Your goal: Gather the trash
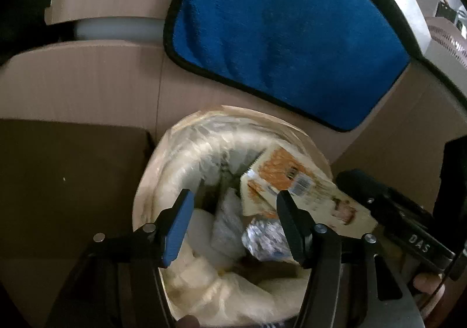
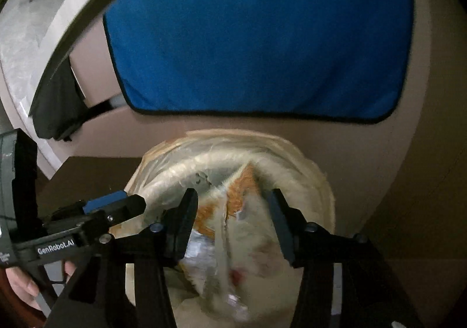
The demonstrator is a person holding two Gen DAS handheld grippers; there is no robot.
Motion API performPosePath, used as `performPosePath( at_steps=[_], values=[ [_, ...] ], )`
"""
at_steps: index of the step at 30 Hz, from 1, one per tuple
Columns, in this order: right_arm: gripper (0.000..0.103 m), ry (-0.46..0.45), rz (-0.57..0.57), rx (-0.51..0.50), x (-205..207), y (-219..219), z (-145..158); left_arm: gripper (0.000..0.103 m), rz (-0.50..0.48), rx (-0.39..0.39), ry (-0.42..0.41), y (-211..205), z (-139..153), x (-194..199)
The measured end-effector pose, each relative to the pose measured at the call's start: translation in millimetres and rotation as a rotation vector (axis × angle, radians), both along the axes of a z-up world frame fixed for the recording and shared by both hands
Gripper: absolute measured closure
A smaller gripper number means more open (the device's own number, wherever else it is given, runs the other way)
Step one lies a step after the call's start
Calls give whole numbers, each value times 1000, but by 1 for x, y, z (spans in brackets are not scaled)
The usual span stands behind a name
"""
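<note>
A round bin (image 1: pixel 151 182) lined with a clear plastic bag stands on the floor; it also shows in the right wrist view (image 2: pixel 327 187). Inside lie a white and orange food wrapper (image 1: pixel 294 179), crumpled foil (image 1: pixel 265 237) and clear plastic (image 1: pixel 230 211). My left gripper (image 1: pixel 233 225) is open and empty above the bin mouth. My right gripper (image 2: pixel 230 222) is open over the bin, and the wrapper (image 2: pixel 242 222) lies blurred between its fingers without being clamped. The right gripper (image 1: pixel 379 199) shows at the wrapper's end in the left wrist view. The left gripper (image 2: pixel 116 205) shows at the left.
A blue cloth with black edging (image 1: pixel 280 33) hangs over the cardboard behind the bin, also in the right wrist view (image 2: pixel 256 36). Brown cardboard panels (image 1: pixel 73 82) surround the bin. A dark box (image 1: pixel 67 182) stands left of it.
</note>
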State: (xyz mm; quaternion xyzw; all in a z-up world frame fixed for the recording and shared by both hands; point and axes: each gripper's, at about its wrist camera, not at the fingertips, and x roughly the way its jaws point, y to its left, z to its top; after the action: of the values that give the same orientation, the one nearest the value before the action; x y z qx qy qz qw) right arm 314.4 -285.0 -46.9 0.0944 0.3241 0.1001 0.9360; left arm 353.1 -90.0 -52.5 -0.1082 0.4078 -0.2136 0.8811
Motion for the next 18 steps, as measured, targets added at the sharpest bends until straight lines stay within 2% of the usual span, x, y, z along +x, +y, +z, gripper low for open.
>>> performPosePath(
  at_steps=[2, 5, 8, 10, 14, 16, 18],
  values=[
    [52, -25, -6, 5, -12, -3, 10, 43, 24, -13, -20, 7, 8, -9],
    [48, -65, -19, -4, -36, 0, 26, 43, 68, 25, -87, 20, 25, -37],
    [47, -115, -47, -32, -69, 8, 41, 43, 122, 94, -188, 33, 46, -84],
    [43, -150, -63, -50, -99, 13, 49, 43, 156, 169, -270, 40, 59, -123],
    [41, -212, -99, -131, -162, 35, 62, 43, 212, 267, -374, 50, 74, -194],
    [29, -208, -116, -156, -191, 46, 65, 43, 219, 269, -382, 56, 78, -227],
    [27, -189, -123, -164, -212, 54, 65, 43, 227, 257, -373, 59, 79, -250]
  ],
)
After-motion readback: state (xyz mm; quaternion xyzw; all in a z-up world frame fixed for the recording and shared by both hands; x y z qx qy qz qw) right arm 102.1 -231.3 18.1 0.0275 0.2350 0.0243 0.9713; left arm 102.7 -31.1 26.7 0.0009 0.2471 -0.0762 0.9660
